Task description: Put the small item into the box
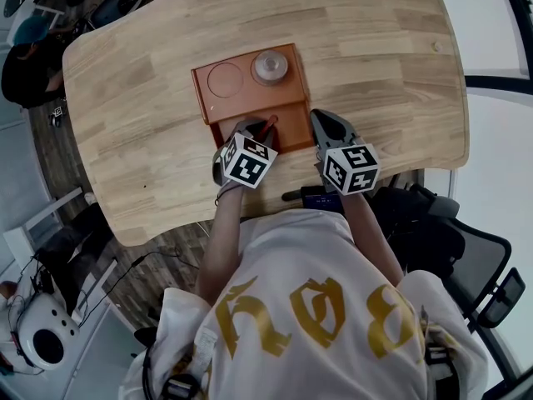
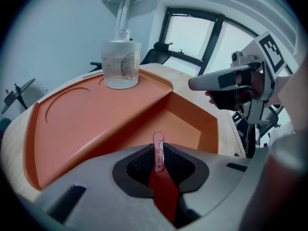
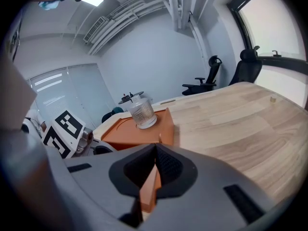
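Note:
An orange box (image 1: 209, 108) lies on the wooden table, its open compartment (image 2: 188, 125) nearest me. My left gripper (image 1: 261, 129) hangs over that compartment's near edge, shut on a small, thin red item (image 2: 158, 151) that sticks up between the jaws. A clear jar (image 1: 270, 65) stands on the box's flat upper part, beside a round recess (image 1: 225, 80). My right gripper (image 1: 320, 124) is at the box's right side; in the right gripper view (image 3: 155, 152) its jaws are shut on the box's orange wall (image 3: 149, 189). The jar (image 3: 141, 110) shows beyond it.
The table (image 1: 375, 65) stretches away to the right and far side of the box. A dark device (image 1: 315, 197) lies at the near table edge. An office chair (image 1: 466, 257) stands at the right, a person (image 1: 29, 57) sits at the far left, and white equipment (image 1: 42, 332) sits on the floor.

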Tool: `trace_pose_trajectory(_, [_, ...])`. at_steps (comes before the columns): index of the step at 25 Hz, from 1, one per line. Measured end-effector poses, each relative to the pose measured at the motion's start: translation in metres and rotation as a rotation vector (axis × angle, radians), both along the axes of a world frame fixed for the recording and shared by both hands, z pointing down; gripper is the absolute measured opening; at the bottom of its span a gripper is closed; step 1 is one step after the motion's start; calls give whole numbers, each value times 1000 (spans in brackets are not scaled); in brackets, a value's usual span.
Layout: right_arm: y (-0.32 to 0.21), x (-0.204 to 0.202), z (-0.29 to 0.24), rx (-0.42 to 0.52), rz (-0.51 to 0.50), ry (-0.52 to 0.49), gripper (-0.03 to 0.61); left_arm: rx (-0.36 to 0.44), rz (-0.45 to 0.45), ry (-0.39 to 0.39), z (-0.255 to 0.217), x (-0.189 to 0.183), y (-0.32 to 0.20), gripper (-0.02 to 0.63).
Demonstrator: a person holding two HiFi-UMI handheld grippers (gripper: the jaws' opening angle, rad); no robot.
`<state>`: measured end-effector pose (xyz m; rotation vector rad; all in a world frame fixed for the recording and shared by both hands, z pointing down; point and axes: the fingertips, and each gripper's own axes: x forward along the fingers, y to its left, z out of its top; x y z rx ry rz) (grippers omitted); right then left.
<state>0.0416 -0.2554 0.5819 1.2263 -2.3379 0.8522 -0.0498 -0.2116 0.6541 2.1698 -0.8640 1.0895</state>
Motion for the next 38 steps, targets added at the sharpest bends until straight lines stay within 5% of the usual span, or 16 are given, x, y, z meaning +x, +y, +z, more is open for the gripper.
trace_pose_trajectory(18, [5, 1, -9, 17, 2, -4, 12, 2, 5, 18, -5, 0, 6, 61])
trace_pose_trajectory(24, [9, 0, -18, 40, 0, -7, 12, 34, -59, 117, -25, 0, 0, 60])
trace_pose_trajectory(31, [19, -7, -35, 77, -22, -17, 12, 180, -121, 153, -64, -10, -8, 29])
trace_pose_trajectory(38, [29, -9, -54, 122, -31, -23, 12, 200, -212, 280, -99, -15, -4, 11])
